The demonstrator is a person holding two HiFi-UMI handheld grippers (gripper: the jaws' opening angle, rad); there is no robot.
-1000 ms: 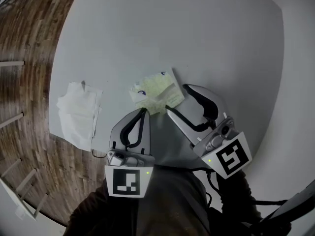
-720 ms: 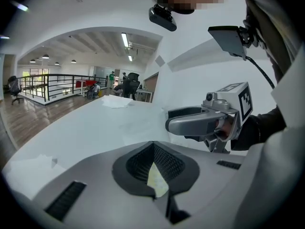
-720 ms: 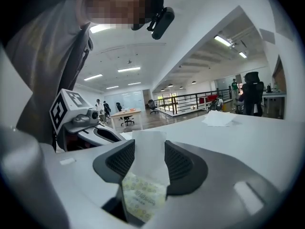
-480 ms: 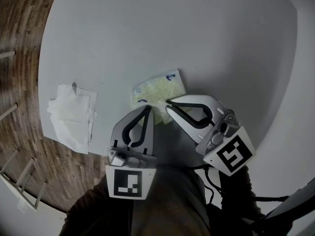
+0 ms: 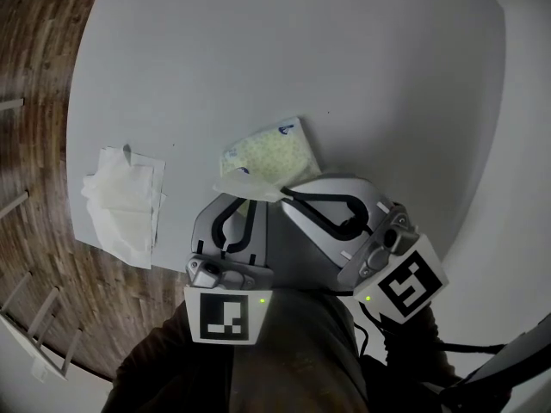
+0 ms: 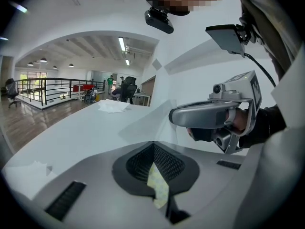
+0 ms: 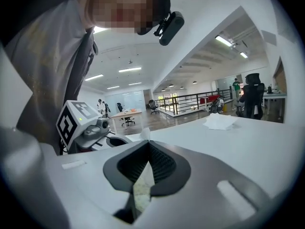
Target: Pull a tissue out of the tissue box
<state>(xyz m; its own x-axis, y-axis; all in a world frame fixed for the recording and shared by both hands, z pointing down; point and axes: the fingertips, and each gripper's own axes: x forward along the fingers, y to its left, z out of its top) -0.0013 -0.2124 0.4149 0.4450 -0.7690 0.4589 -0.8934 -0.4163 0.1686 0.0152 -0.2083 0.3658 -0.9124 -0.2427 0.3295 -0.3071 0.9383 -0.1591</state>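
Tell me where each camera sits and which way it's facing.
Head view: on the person's head, looking down at table, tissue pack, left tongs, right tongs; torso shows.
Left gripper view: on left tongs, looking across table; right tongs, hand, torso show.
Right gripper view: on right tongs, looking across table; left tongs, torso show.
Shared: both gripper views see the tissue pile.

The desk [image 5: 344, 76] is plain pale grey. At the centre of the head view, the tissue pack [image 5: 271, 153] is pale yellow-green with fine speckles and a small blue mark at its upper corner. The pile of tissues [image 5: 120, 200] at the left is white. The floor [image 5: 34, 76] shows brown wood planks. The left tongs [image 5: 248, 200] and right tongs [image 5: 286, 198] are silver-grey with black ribbed pads. Each bears a cube [image 5: 225, 317] of black-and-white squares. The person's clothing [image 5: 293, 355] is dark brown.
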